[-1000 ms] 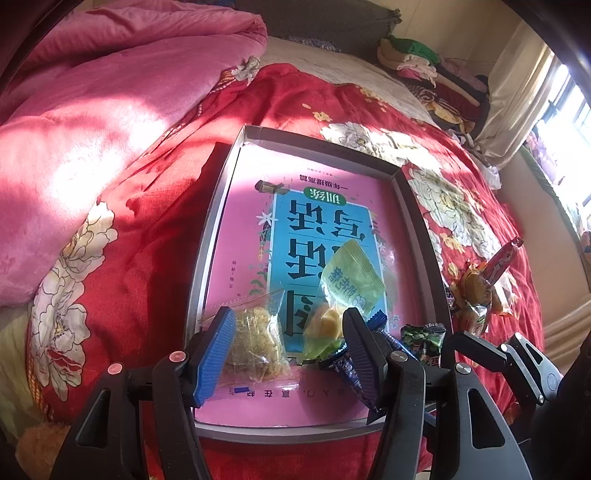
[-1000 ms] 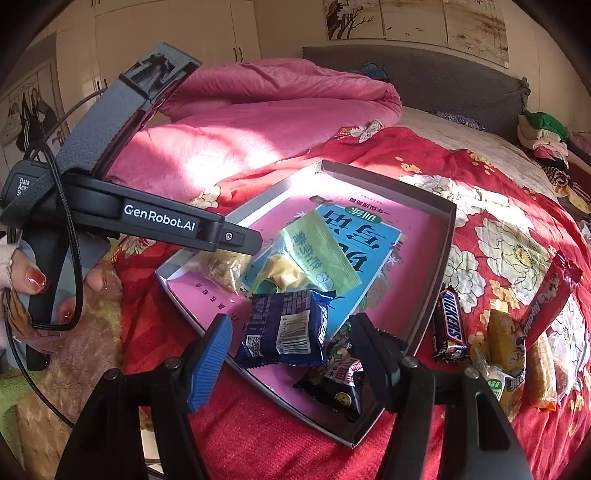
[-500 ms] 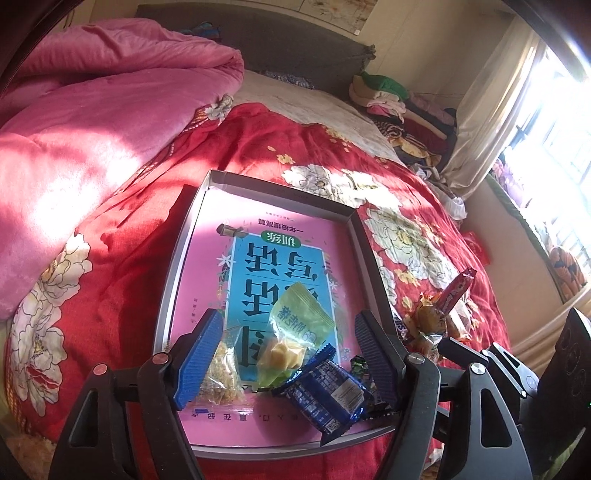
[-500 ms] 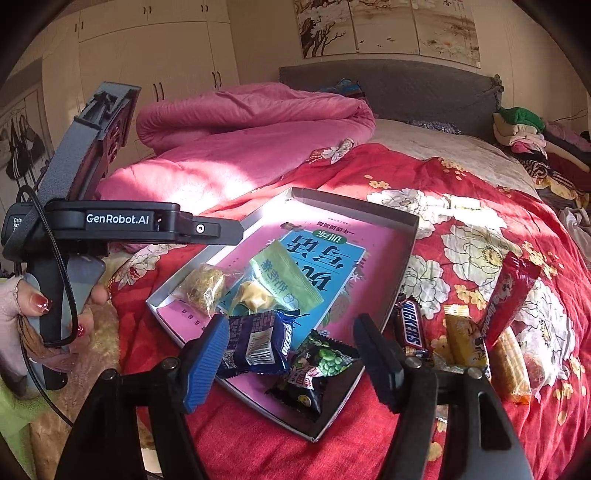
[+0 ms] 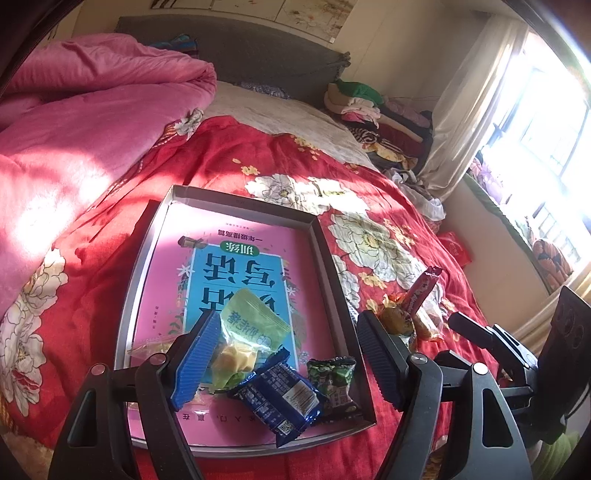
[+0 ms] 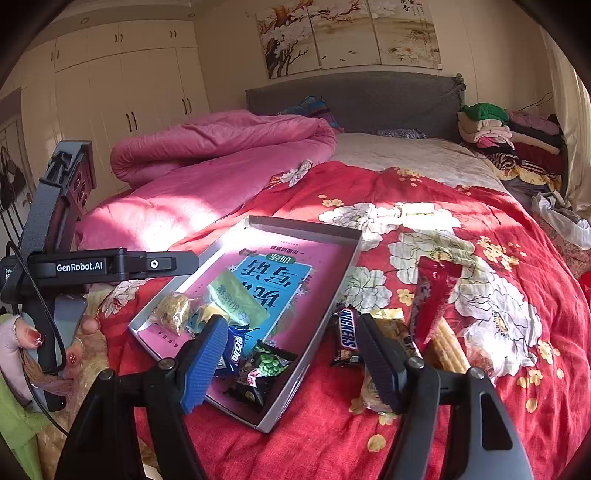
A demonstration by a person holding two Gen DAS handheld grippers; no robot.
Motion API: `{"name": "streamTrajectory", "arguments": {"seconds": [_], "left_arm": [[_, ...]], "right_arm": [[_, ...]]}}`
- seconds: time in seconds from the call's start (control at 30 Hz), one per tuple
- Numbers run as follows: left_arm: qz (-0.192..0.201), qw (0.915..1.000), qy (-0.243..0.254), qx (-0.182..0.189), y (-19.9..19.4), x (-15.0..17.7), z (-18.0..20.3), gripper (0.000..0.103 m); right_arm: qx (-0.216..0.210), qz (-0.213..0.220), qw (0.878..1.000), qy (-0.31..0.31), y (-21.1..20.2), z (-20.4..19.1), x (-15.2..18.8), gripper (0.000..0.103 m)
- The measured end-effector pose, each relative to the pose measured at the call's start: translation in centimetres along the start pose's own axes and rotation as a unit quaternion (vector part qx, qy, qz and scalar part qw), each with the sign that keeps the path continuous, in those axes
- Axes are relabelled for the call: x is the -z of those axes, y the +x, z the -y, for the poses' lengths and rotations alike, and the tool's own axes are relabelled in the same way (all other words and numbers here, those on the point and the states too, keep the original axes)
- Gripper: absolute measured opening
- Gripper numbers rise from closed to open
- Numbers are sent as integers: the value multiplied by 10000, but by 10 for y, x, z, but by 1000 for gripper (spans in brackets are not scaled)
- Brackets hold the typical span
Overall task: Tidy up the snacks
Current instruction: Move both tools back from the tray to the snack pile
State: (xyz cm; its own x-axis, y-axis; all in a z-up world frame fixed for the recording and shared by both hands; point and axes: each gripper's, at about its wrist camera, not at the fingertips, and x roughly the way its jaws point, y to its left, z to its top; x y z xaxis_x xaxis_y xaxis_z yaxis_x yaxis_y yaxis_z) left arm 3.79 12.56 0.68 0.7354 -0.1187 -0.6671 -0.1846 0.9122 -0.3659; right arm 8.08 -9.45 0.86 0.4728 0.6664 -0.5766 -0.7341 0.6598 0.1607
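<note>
Shallow tray (image 6: 347, 273) flat on the bedspread (image 6: 461, 177), a book (image 6: 295, 266) lying inside it. At the tray's near end, on the book: cracker packet (image 5: 284, 400), pea packet (image 6: 267, 363), candy bag (image 5: 251, 332), clear bag (image 6: 173, 312). Right of the tray, on the bedspread: Snickers bar (image 6: 345, 334), then a loose snack pile (image 6: 436, 325). Left of the tray, a bunched quilt (image 6: 207, 166). Behind the tray, the headboard (image 6: 362, 99).

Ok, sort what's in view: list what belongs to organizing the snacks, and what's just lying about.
Job:
- tray
- green packet
- blue packet
- pea packet
- clear bag
- Snickers
- red wrapper
- left gripper, right gripper, both open and empty

Lying about:
- pink duvet
- clothes pile
- paintings
</note>
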Motion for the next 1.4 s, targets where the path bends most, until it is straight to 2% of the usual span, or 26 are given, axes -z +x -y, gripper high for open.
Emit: {"name": "streamTrajectory", "arguments": {"seconds": [0.43,0.83,1.4], "left_arm": [[-22,9993,283,240,1,4,39,78],[-129,9973,613,393,8,7,78,78],[-541,9912,967,728,39,15,124,78]], "right_arm": [[559,448,9963,471,-39,57,-7,73],[926,575,9907,809,-58,99,-7,75],[1118,273,9849,1295,-55,138,-1,75]]}}
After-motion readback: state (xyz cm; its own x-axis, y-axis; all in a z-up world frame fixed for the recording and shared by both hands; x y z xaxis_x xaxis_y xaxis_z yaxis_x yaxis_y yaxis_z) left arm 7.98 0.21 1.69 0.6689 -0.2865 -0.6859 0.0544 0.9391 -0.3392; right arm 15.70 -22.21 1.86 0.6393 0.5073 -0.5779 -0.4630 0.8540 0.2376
